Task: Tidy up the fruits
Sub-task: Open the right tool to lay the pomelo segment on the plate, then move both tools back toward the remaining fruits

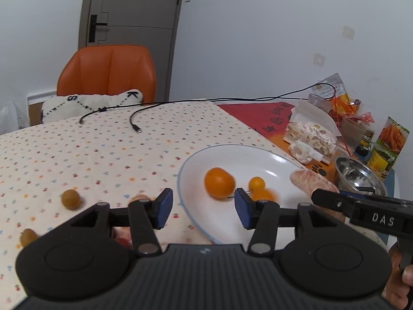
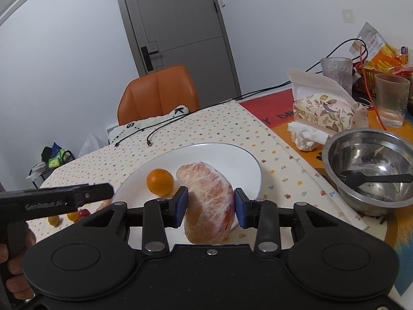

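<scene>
My right tool grips the pomelo piece; my left tool gapes wide.
Left view: my left tool (image 1: 204,208) holds nothing above the white plate (image 1: 273,155), where an orange (image 1: 219,183) lies; the other tool's body reads "DAS". Right view: my right tool (image 2: 209,208) clamps the peeled pomelo piece (image 2: 209,201) over the plate's near rim on the counter (image 2: 206,118); the left tool's body reads "GenRobot.AI".

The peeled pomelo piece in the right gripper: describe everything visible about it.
The peeled pomelo piece is a large pinkish-orange wedge, covered in white stringy pith and membrane, and looks soft. The right gripper is shut on it, blue pads pressing its two sides, its long axis running roughly up and down in the right wrist view. It is held over the near edge of the white plate, right of the orange; whether it touches the plate cannot be told.
</scene>
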The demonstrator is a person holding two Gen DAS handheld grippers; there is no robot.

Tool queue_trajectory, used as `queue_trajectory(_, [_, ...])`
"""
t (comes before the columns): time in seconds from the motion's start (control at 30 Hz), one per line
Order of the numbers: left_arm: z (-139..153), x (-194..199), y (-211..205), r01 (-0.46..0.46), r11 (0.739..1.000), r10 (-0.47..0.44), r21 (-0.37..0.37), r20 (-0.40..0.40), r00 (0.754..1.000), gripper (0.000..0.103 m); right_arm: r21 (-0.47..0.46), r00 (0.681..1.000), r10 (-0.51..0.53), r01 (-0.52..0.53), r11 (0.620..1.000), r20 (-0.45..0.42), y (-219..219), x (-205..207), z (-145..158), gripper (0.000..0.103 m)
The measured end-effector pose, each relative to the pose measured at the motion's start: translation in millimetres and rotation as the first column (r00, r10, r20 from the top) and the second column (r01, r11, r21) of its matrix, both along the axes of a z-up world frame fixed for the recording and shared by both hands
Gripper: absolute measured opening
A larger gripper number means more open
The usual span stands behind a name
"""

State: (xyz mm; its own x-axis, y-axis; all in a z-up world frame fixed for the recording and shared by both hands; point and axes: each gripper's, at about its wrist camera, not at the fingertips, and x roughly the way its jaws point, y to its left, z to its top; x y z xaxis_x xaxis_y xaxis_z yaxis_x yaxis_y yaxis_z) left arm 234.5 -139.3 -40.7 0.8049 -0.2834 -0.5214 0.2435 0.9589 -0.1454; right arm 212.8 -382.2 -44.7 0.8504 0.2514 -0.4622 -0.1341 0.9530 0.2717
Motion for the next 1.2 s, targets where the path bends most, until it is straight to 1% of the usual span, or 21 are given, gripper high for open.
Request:
queue_trajectory(0.1, [1,-3,11,-0.024,1.000,0.024,0.001,-0.008,1.000,0.051,0.008,1.000,-0.006,0.006,1.000,0.013,3,2,4,0.037])
queue_trajectory(0.17, [2,-5,20,-0.044,0.999,0.044,0.001,-0.012,0.999,0.051,0.014,1.000,-0.015,0.015,1.000,0.014,5,4,6,0.040])
queue_trajectory(0.2, [2,-5,24,-0.054,0.999,0.054,0.001,-0.014,0.998,0.051,0.018,1.000,-0.021,0.021,1.000,0.021,6,4,7,0.043])
queue_trajectory(0.27, [3,-7,31,-0.075,0.997,0.075,-0.002,-0.018,0.997,0.052,0.010,0.999,-0.011,0.010,1.000,0.034,9,2,9,0.056])
queue_trajectory(0.3, [4,-8,35,-0.084,0.996,0.084,-0.003,-0.020,0.996,0.053,0.008,0.999,-0.007,0.007,1.000,0.041,10,0,10,0.059])
queue_trajectory(0.33, [4,-9,38,-0.092,0.996,0.092,-0.002,-0.022,0.996,0.055,0.005,0.999,-0.005,0.005,1.000,0.045,11,-1,11,0.060])
queue_trajectory(0.4, [7,-12,43,-0.113,0.994,0.113,-0.001,-0.015,0.994,0.076,0.008,0.999,-0.006,0.006,1.000,0.043,10,-3,12,0.060])
queue_trajectory(0.47, [11,-19,48,-0.129,0.992,0.129,-0.008,0.021,0.991,0.080,0.025,0.999,-0.023,0.022,0.999,0.034,5,-5,12,0.060])
queue_trajectory(0.5, [13,-21,51,-0.133,0.991,0.133,-0.007,0.033,0.991,0.081,0.037,0.999,-0.029,0.028,0.999,0.029,2,-6,13,0.060])
queue_trajectory(0.63, [18,-26,59,-0.146,0.989,0.146,-0.005,0.036,0.989,0.082,0.058,0.999,-0.047,0.046,0.997,0.014,-4,-11,13,0.061])
queue_trajectory(0.7, [19,-30,64,-0.160,0.987,0.160,-0.011,0.039,0.986,0.086,0.063,0.999,-0.043,0.042,0.997,0.014,-4,-14,15,0.062])
queue_trajectory(0.9, [23,-40,79,-0.183,0.983,0.183,-0.017,0.042,0.982,0.087,0.054,1.000,-0.003,0.002,0.999,0.025,10,-20,21,0.069])
queue_trajectory(0.97, [24,-43,84,-0.192,0.981,0.192,-0.017,0.046,0.980,0.087,0.050,0.999,0.015,-0.017,0.999,0.031,16,-21,24,0.073])
queue_trajectory(1.2, [26,-51,101,-0.218,0.976,0.218,-0.020,0.038,0.975,0.088,0.049,0.997,0.070,-0.071,0.996,0.034,37,-23,29,0.076])
